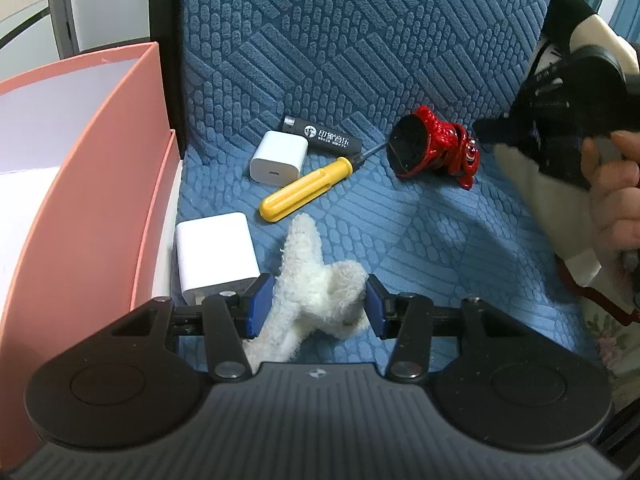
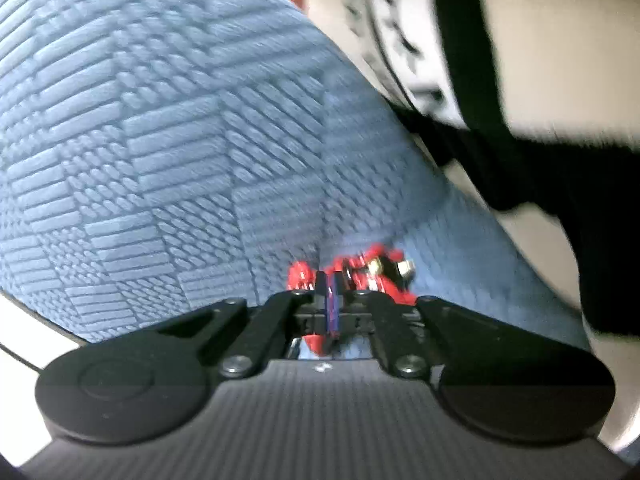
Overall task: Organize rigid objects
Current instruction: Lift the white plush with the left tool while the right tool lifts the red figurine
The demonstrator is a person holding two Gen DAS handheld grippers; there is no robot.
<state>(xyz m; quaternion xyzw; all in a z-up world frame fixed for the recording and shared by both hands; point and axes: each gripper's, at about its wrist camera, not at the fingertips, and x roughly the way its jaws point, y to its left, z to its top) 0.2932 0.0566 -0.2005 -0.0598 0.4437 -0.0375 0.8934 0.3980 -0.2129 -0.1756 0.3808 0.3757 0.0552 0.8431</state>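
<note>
On the blue quilted seat (image 1: 360,60) lie a yellow-handled screwdriver (image 1: 306,190), a small white charger (image 1: 279,156), a black cylinder with white print (image 1: 322,139), a larger white charger (image 1: 216,256) and a red figurine (image 1: 434,146). My left gripper (image 1: 316,306) stands around a white plush toy (image 1: 316,280), its blue pads against both sides. In the right wrist view, which is blurred, my right gripper (image 2: 334,304) has its pads together, with the red figurine (image 2: 360,272) just beyond the tips.
A pink box (image 1: 100,200) with white inside stands at the left, against the seat. The right gripper and the hand that holds it (image 1: 580,120) hover at the right, over cream and black cloth.
</note>
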